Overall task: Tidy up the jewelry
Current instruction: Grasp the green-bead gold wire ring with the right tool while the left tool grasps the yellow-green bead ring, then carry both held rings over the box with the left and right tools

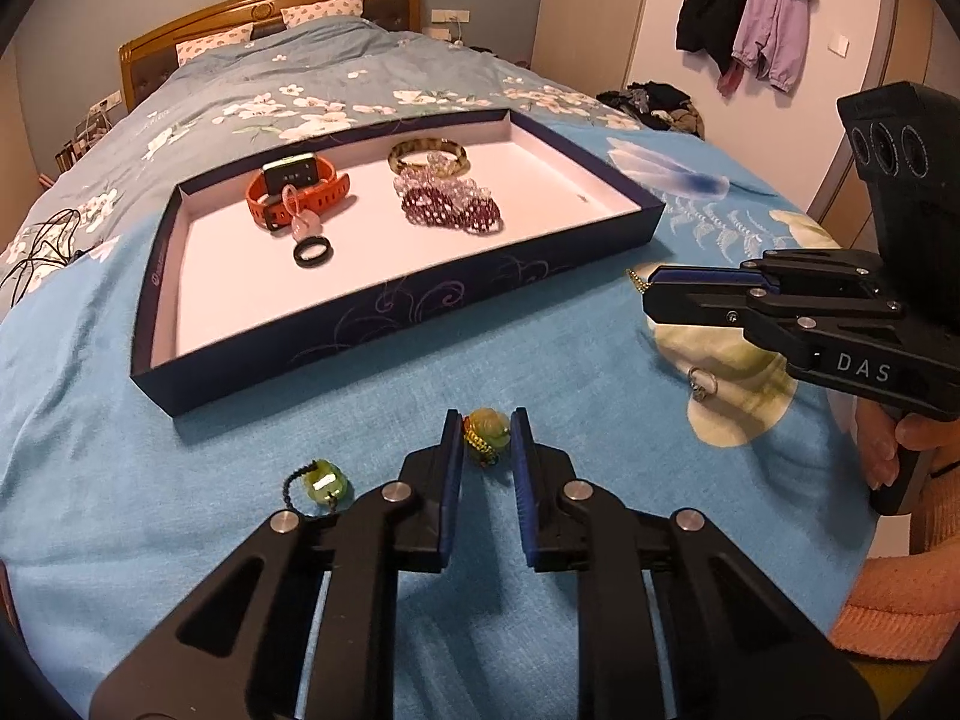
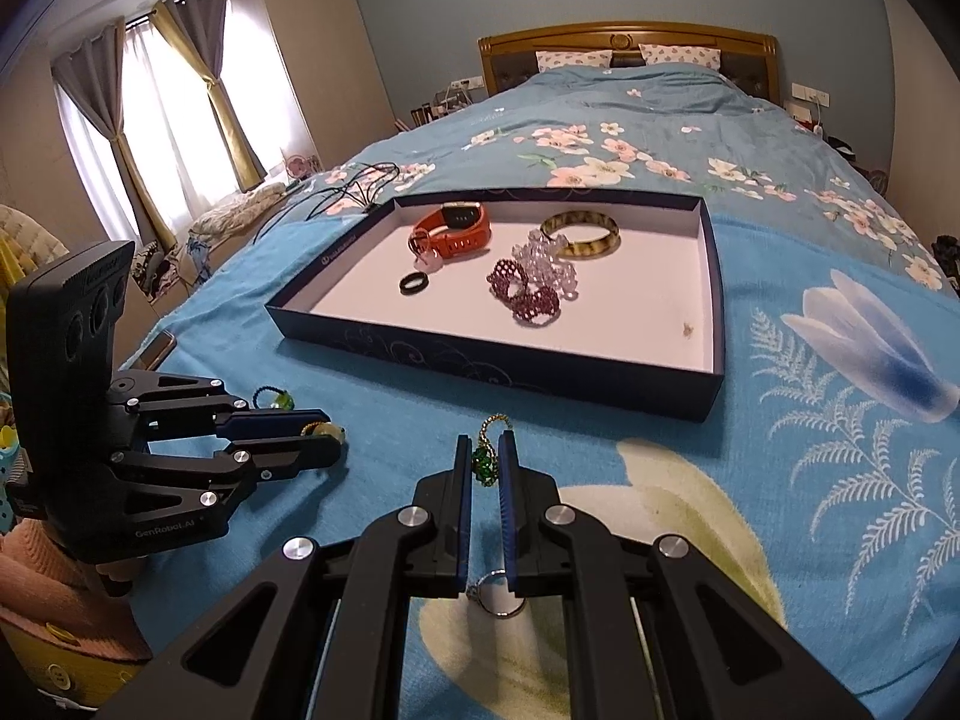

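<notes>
My left gripper (image 1: 487, 429) is shut on a yellow-green bead pendant (image 1: 487, 441) with a gold chain, low over the blue bedspread. From the right wrist view the same gripper (image 2: 331, 438) shows a pale bead between its tips. My right gripper (image 2: 485, 450) is shut on a dark green charm (image 2: 483, 467) whose gold chain (image 2: 497, 420) loops past the fingertips. The dark blue tray (image 1: 390, 300) lies beyond both grippers. It holds an orange watch (image 1: 297, 192), a black ring (image 1: 313, 252), purple bead bracelets (image 1: 450, 207) and a tortoiseshell bangle (image 1: 427, 155).
A green bead on a black cord (image 1: 324, 483) lies left of the left gripper. A silver ring (image 1: 702, 384) rests on the bedspread under the right gripper (image 1: 651, 294). Black cables (image 2: 354, 186) trail beyond the tray's far left corner. A hand in a pink sleeve (image 1: 888, 612) holds the right gripper.
</notes>
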`<state>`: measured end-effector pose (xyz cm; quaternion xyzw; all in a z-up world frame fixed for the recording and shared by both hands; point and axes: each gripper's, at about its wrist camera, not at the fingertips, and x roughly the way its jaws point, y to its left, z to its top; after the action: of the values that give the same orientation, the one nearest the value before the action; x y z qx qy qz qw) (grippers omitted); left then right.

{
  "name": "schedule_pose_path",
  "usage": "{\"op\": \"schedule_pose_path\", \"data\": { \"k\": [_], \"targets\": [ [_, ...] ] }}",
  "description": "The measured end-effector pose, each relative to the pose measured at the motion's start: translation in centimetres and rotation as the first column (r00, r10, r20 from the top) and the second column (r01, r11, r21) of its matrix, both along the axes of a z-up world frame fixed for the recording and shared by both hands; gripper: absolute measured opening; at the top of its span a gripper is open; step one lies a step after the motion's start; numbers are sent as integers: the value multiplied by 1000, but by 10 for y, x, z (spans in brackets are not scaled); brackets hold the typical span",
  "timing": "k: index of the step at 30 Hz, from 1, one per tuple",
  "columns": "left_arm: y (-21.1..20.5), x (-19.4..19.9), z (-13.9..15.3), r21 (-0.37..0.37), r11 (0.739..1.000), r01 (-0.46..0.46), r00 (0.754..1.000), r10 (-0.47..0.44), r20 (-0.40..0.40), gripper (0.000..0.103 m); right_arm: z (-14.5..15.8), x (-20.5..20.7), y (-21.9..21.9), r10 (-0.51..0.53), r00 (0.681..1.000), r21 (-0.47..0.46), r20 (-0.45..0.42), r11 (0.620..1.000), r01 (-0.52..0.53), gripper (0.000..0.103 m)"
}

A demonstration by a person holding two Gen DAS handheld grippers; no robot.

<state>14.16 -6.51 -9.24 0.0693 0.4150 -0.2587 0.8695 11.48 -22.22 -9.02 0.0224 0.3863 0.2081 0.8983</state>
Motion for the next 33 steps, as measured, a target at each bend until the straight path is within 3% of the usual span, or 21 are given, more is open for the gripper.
{"op": "schedule_pose_path", "data": {
  "k": [15,33],
  "targets": [
    [16,4,39,-41,998,-40,993,44,106,16,19,7,4,21,997,10,72,1000,-21,7],
    [23,24,49,-47,996,-80,986,86,146,16,27,29,10,32,995,20,97,999,-34,7]
  ]
}}
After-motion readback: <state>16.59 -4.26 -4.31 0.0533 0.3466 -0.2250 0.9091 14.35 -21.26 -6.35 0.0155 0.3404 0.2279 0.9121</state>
